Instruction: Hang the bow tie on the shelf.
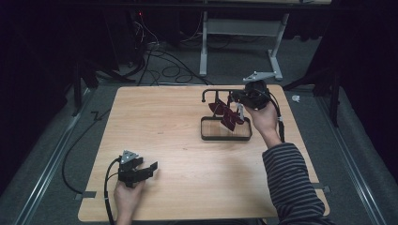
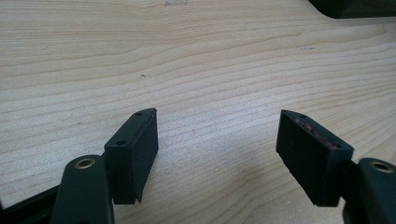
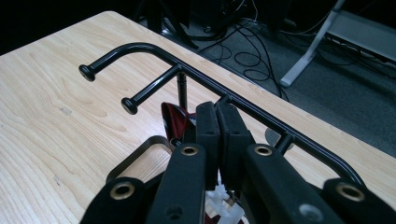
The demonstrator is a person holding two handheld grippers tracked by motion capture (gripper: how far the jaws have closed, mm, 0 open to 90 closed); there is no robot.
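The rack (image 1: pixel 225 123) stands on the table's (image 1: pixel 164 126) far right part, the left hand-held gripper (image 1: pixel 141 169) near left.

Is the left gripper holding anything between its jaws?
No, the left gripper is open, its jaws standing wide apart with bare wooden table between them.

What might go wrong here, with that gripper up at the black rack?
The right gripper looks shut on something small among the dark red pieces hanging from the rack; a sideways tug might swing them off their pegs or tip the rack. The left gripper, open on the table, isn't steadying it.
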